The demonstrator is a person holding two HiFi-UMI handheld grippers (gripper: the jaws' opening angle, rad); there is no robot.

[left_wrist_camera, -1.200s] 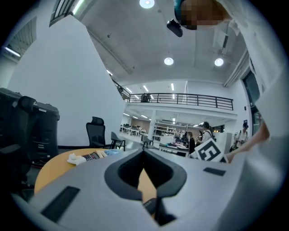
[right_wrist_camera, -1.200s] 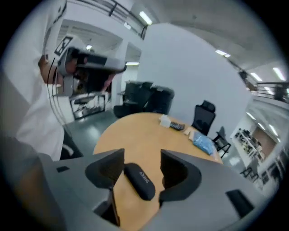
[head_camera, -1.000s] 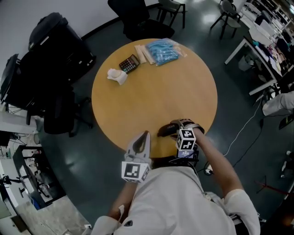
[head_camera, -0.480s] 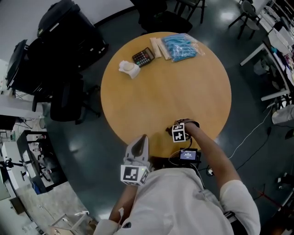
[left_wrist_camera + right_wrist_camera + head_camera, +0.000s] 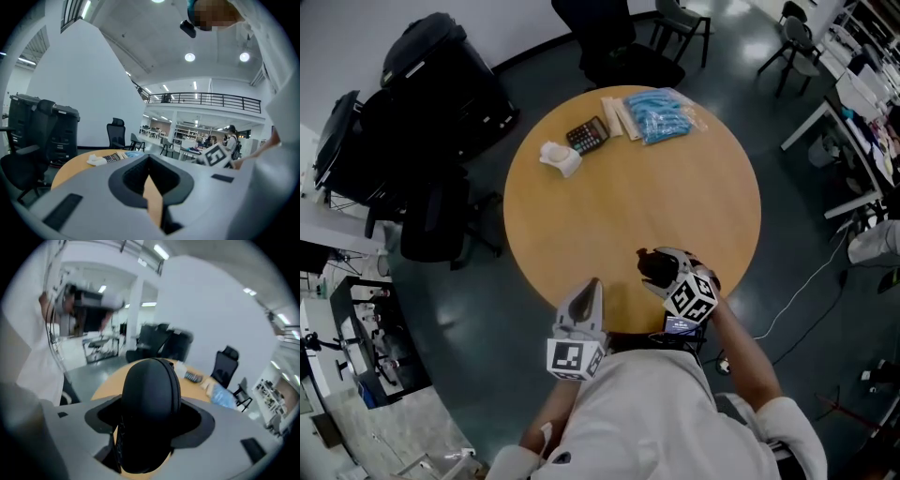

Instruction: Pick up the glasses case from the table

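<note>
The black zippered glasses case (image 5: 150,408) stands on end between the jaws of my right gripper (image 5: 149,420), which is shut on it. In the head view the glasses case (image 5: 652,268) sticks out of the right gripper (image 5: 662,273) over the near edge of the round wooden table (image 5: 628,197). My left gripper (image 5: 592,284) hovers at the table's near rim, to the left of the case, shut with nothing in it. In its own view the left gripper (image 5: 149,163) points across the tabletop.
At the table's far side lie a calculator (image 5: 587,135), a crumpled white tissue (image 5: 560,157) and a blue plastic bag (image 5: 670,114). Black cases and an office chair (image 5: 422,103) stand on the floor to the left; another chair (image 5: 614,42) is beyond the table.
The case lay flat on the table between the right gripper's open jaws. Now those jaws are shut on it and it is raised and tipped on end. The left gripper barely moved.
</note>
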